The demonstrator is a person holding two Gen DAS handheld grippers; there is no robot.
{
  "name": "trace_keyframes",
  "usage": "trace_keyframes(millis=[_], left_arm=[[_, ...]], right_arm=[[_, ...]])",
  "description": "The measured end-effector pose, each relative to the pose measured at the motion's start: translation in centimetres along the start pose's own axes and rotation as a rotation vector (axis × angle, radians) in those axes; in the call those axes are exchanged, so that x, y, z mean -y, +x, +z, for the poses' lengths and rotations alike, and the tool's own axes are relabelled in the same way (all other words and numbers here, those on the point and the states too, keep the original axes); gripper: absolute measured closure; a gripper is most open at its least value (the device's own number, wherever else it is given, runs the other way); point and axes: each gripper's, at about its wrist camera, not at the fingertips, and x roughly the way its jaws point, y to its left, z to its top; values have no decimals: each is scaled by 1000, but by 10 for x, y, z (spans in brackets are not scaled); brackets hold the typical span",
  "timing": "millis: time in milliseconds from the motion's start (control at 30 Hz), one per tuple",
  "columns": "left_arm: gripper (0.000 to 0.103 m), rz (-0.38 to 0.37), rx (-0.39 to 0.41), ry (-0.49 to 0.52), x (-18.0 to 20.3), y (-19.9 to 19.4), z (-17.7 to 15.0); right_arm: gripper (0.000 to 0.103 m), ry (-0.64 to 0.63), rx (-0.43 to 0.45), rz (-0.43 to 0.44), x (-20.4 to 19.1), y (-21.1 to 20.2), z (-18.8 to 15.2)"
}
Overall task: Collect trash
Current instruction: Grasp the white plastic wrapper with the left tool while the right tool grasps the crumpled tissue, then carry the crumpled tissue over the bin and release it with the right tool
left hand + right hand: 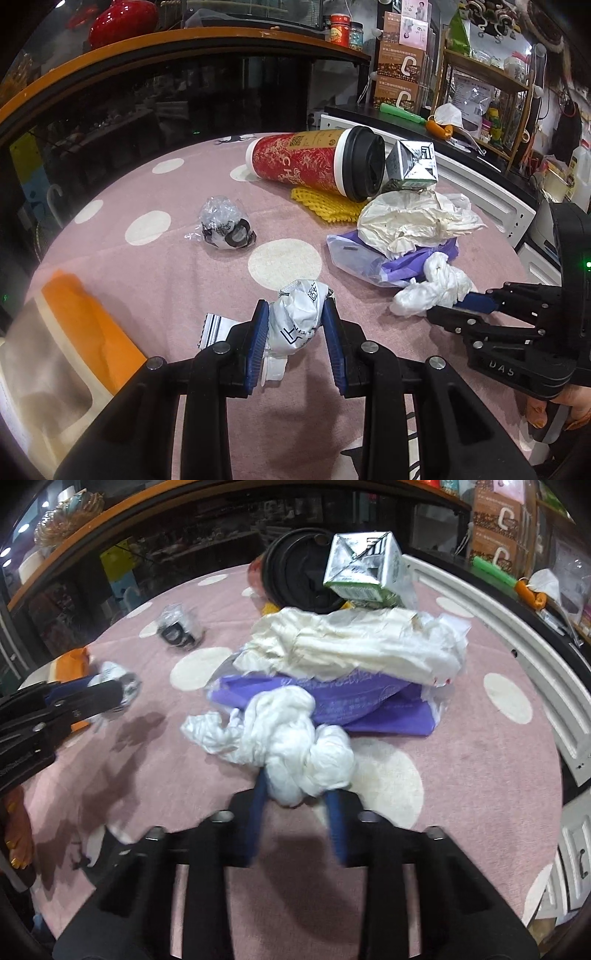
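We see the left gripper pinching a crumpled silver-white printed wrapper near us; the right gripper clamps a knotted white plastic bag beside the purple plastic bag on the pink dotted tablecloth.

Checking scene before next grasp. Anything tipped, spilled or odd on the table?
The red paper cup lies on its side with its black lid on, resting on a yellow foam net. No spill shows. A crushed milk carton leans against the lid. The rest is loose wrappers.
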Motion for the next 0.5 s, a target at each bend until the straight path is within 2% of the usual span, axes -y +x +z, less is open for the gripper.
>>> trace_keyframes(millis=[233, 500], left_arm=[[73, -17, -7, 22, 10, -2, -4], [73, -70, -5, 64, 36, -9, -7]], right_arm=[[80, 4, 28, -12, 3, -17, -17], [80, 79, 71, -39, 33, -54, -46]])
